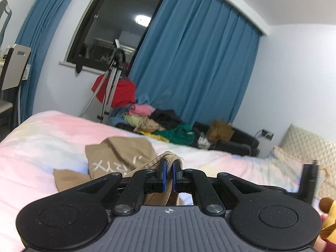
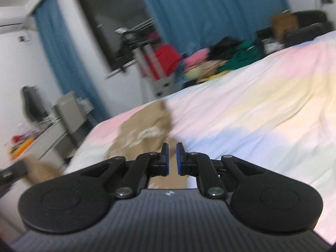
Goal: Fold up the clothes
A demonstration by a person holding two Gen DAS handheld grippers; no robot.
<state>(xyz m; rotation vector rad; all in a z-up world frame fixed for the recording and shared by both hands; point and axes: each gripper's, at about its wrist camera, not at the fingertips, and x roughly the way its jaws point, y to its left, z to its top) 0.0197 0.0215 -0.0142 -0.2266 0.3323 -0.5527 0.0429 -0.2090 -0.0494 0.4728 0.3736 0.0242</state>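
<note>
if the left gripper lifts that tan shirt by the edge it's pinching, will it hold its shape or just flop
Likely flop: the tan shirt lies rumpled and creased on the bed. It probably weighs little, since the left gripper holds a thin ribbed edge that bends over the pads.

Tan garment (image 1: 117,157): a soft, crumpled top with white lettering printed on its front, lying partly spread on the pastel bedsheet (image 1: 52,138). One ribbed edge is raised off the bed and pinched between the blue pads of the left tongs (image 1: 168,175); a sleeve-like flap lies flat at the near left. In the right wrist view the garment (image 2: 145,126) appears blurred, beyond the tong tips.
</note>
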